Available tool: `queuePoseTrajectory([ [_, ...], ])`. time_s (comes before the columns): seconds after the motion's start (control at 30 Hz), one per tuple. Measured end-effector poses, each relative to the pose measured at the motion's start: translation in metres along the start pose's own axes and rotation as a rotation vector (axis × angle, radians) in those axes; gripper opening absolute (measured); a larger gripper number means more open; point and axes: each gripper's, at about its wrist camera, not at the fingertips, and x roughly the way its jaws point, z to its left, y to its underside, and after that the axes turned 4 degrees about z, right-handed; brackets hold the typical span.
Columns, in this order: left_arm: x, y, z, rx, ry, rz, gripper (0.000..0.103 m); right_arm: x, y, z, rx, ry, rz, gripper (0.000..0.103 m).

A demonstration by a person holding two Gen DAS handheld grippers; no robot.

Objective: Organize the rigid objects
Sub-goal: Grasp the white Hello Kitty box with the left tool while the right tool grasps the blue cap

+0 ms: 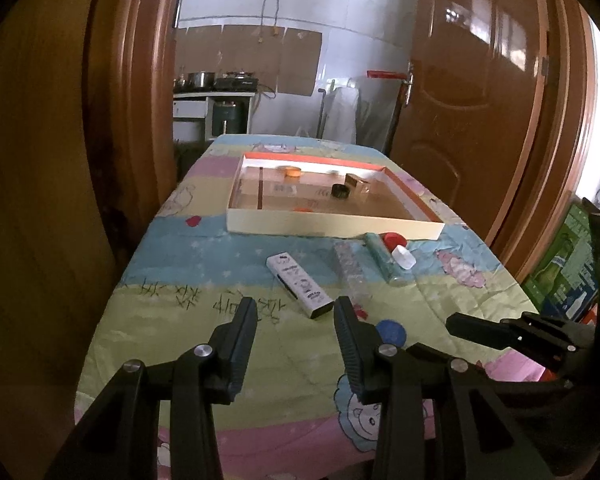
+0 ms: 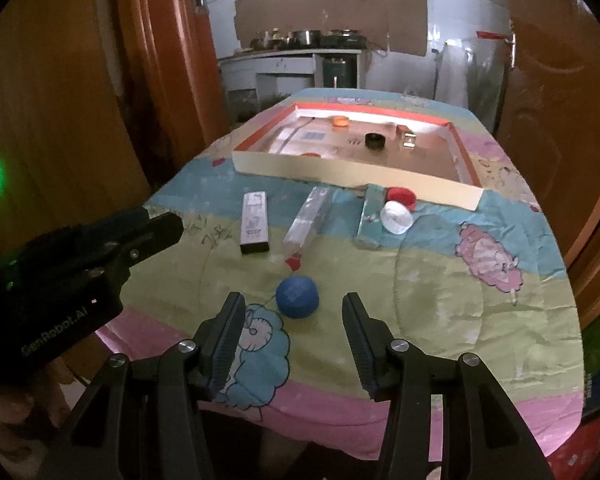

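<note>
Fingers of both grippers parted, nothing held. Right gripper [image 2: 294,340] just short of blue cap [image 2: 297,296] on worktop [image 2: 440,292]; left gripper [image 1: 296,334] near white box [image 1: 300,280]. Advise: straddle cap centrally, close gently, carry to tray [image 2: 352,172].

Cloth [image 2: 420,288]: pastel cartoon print
Tray [image 2: 340,172]: cream, orange rim
Ball [image 2: 297,297]: blue
Caps [image 2: 401,196]: red, white
Remote [image 2: 254,222]: white

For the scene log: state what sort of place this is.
Most likely a home, at a table just outside a kitchen. A cartoon-print cloth covers the table, wooden doors frame the doorway, and beyond it pots sit on a counter beside a stove.
</note>
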Motion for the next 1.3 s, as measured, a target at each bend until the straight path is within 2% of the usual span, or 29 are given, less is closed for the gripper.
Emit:
queuePoseTrajectory([
  [0.4,0.022,-0.013,0.001,-0.008,-0.008,0.026,0.040,0.045,-0.004,-0.001,0.007,0.029,0.042,0.052],
  [0.63,0.069,-0.034,-0.005,-0.053,-0.038,0.114,0.040,0.057,-0.008,-0.001,-0.011,0.041,0.020,0.052],
  [0.67,0.078,-0.037,-0.006,-0.065,-0.042,0.128,0.040,0.058,-0.008,-0.001,-0.016,0.046,0.016,0.048],
  [0.7,0.086,-0.039,-0.006,-0.077,-0.049,0.145,0.040,0.058,-0.008,0.000,-0.022,0.059,0.010,0.043],
  [0.73,0.091,-0.039,-0.006,-0.085,-0.055,0.157,0.040,0.058,-0.007,0.000,-0.027,0.069,0.006,0.031],
  [1.0,0.116,-0.036,-0.009,-0.126,-0.137,0.205,0.040,0.057,0.000,0.003,-0.064,0.072,-0.020,0.031],
  [1.17,0.120,-0.034,-0.019,-0.099,-0.198,0.205,0.040,0.055,0.001,-0.004,-0.039,0.024,-0.030,0.031],
  [1.3,0.125,-0.035,-0.031,-0.039,-0.260,0.230,0.040,0.054,0.003,-0.007,-0.031,0.002,-0.040,0.031],
])
